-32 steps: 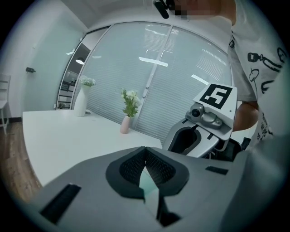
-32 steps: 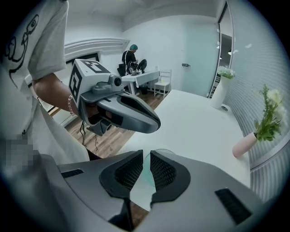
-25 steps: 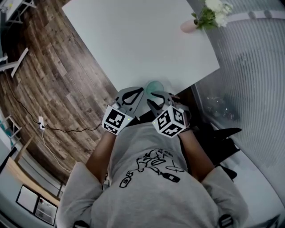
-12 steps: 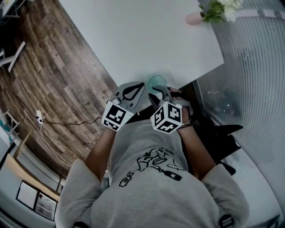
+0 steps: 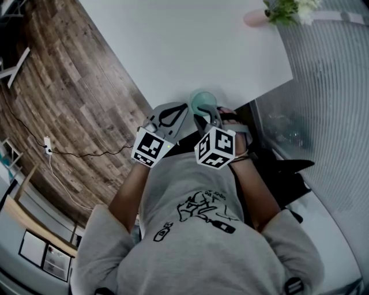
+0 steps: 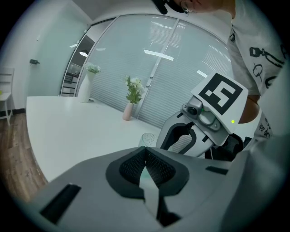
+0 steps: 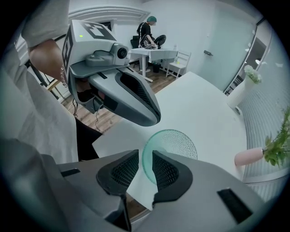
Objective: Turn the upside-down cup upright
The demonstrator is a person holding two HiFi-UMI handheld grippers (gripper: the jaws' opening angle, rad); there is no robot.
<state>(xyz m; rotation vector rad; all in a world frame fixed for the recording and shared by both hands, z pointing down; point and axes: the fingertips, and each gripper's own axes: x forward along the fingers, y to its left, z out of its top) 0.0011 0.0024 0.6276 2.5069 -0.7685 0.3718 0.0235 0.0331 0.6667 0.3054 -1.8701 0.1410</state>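
A teal, dimpled glass cup (image 5: 202,102) sits at the near corner of the white table (image 5: 190,46). In the right gripper view the cup (image 7: 174,142) shows its open mouth. My right gripper (image 7: 145,170) straddles its near wall, one pad inside and one outside. Those jaws have just been closing a little on that wall. From the head view, the right gripper (image 5: 206,118) points steeply down at the cup. My left gripper (image 5: 167,118) hangs beside it, left of the cup, shut with nothing held (image 6: 145,163). The cup (image 6: 147,138) peeks over its pads.
A pink vase of flowers (image 5: 253,17) stands at the table's far right edge, and a tall white vase (image 6: 85,88) further back. A dark chair (image 5: 282,173) sits under the corner. Wood floor (image 5: 69,86) lies to the left. A person (image 7: 147,34) sits at a distant desk.
Both grippers have crept a little further toward the table corner, and the right one has rolled slightly. The cup stays at the right gripper's tips.
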